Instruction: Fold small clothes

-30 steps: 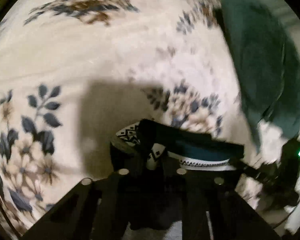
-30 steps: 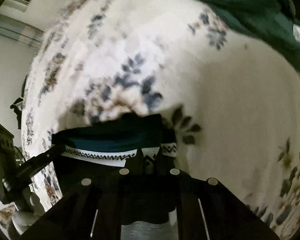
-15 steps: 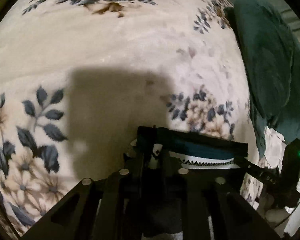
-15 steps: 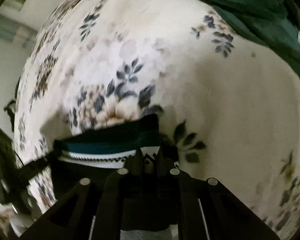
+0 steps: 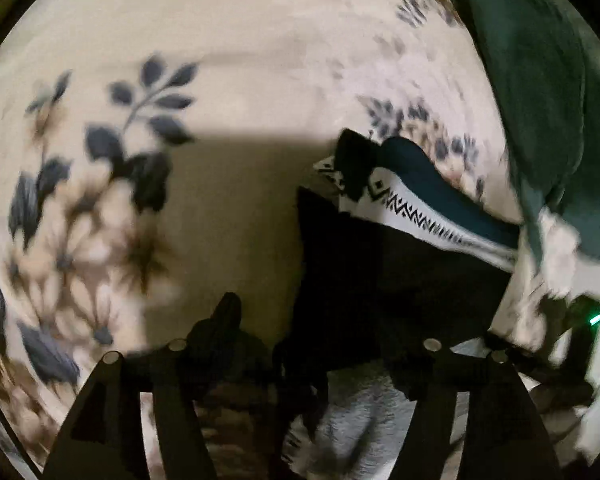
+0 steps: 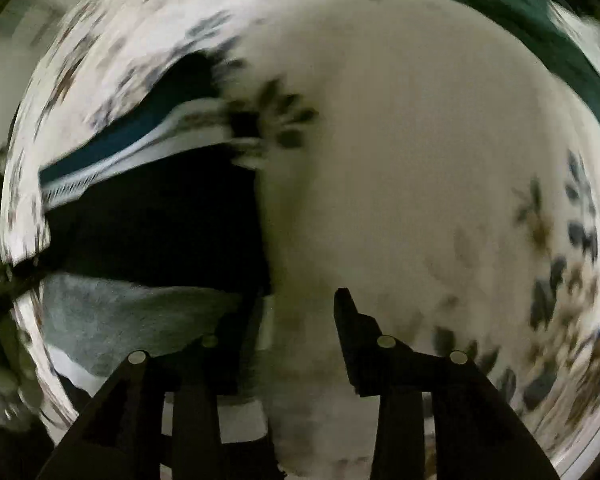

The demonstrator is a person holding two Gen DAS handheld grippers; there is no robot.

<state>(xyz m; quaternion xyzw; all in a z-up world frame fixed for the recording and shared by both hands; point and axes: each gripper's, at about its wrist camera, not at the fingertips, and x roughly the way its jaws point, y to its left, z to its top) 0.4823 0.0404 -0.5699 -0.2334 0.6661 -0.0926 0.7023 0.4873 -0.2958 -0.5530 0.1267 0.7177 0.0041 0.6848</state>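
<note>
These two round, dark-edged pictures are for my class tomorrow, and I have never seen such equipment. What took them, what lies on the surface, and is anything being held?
A person holds a two-fingered tool in each hand, and each tool carries a wide-angle camera looking along its fingers. One picture comes from the left hand-held gripper, the other from the right hand-held gripper. Below lies a cream floral blanket. On it rests a small dark garment with a white patterned band. A green cloth lies farther off. Both grippers' jaws are opening, and neither grips the garment. The pictures are blurred.
</note>
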